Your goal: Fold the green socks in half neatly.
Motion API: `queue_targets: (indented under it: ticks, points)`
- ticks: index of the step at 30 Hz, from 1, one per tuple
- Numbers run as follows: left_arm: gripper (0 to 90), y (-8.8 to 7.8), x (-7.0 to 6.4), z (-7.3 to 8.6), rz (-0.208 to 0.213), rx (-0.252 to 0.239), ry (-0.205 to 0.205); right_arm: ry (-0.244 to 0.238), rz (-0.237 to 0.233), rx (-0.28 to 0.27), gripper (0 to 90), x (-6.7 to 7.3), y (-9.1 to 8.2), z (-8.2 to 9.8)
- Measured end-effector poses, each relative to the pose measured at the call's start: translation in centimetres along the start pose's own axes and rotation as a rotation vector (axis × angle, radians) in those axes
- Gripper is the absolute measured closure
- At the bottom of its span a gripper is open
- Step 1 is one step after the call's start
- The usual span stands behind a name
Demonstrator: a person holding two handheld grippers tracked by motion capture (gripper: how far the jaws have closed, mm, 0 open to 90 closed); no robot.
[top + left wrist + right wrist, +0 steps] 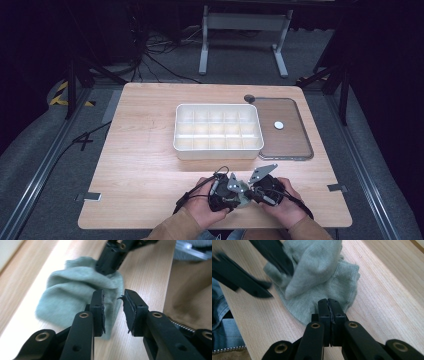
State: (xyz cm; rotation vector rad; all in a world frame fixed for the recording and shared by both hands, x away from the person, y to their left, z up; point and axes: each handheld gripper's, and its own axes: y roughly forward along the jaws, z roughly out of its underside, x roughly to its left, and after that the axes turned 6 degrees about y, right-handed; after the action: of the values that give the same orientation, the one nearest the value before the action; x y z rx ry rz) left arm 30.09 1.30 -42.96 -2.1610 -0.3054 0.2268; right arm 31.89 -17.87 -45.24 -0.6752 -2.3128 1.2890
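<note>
At the near edge of the wooden tabletop (140,165), two hands bring their tools together over a small pale green knitted cloth (75,290), which looks like a sock. It lies crumpled between them, so no clear long axis or pointing direction can be made out; in the right gripper view its flatter, rounded part (342,282) spreads on the wood while a bunched fold rises above it.

The left hand-held gripper (113,312) has its jaws parted with a clear gap, their tips at the near edge of the cloth, nothing held between them. The right hand-held gripper (328,312) has its jaws pressed together; whether any of the cloth's edge is caught between them cannot be told.

Farther off, mid-table, sits a white compartment tray (218,150), and just right of it a clear flat lid (295,145) with a small white round piece (278,125) on it.
</note>
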Motion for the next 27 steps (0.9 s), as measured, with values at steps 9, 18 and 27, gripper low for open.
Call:
queue_targets:
  ticks: [9, 18, 27]
  points:
    - [55.4, 1.5, 0.2, 0.3, -0.014, 0.075, -0.048, 0.006, 0.001, 0.002, 90.0, 0.0, 0.0, 0.0]
    - [63.1, 2.6, -0.4, -0.4, -0.064, 0.055, -0.029, 0.001, 0.007, 0.003, 90.0, 0.1, 0.0, 0.0]
    - [86.6, 2.4, -0.3, -0.5, -0.014, 0.002, 0.003, 0.014, 0.004, 0.002, 90.0, 0.1, 0.0, 0.0]
